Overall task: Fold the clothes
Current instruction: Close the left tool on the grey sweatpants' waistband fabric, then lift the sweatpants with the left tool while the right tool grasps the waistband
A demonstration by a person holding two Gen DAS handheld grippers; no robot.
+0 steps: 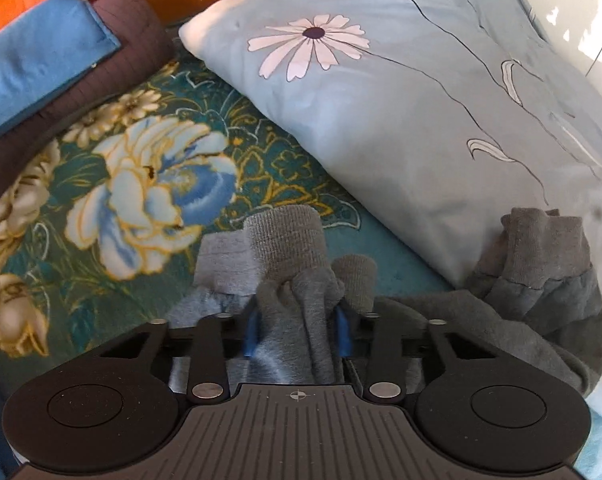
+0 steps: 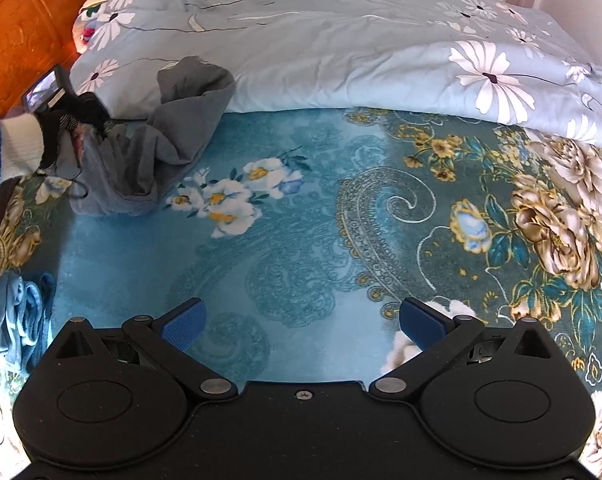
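Observation:
My left gripper (image 1: 297,320) is shut on a bunched grey knit garment (image 1: 289,248); its ribbed cuffs stick up between the blue pads, and another cuffed part (image 1: 541,248) lies to the right against the pillow. In the right wrist view the same grey garment (image 2: 161,140) hangs in a crumpled heap at the far left, held by the left gripper (image 2: 61,116). My right gripper (image 2: 301,322) is open and empty, low over the teal floral bedspread (image 2: 301,220).
A pale blue daisy-print pillow (image 1: 381,100) and matching quilt (image 2: 341,40) lie along the far side. Folded blue and brown clothes (image 1: 61,72) are stacked at the left by the orange wooden headboard (image 2: 17,40). More loose clothes (image 2: 9,300) lie at the left edge.

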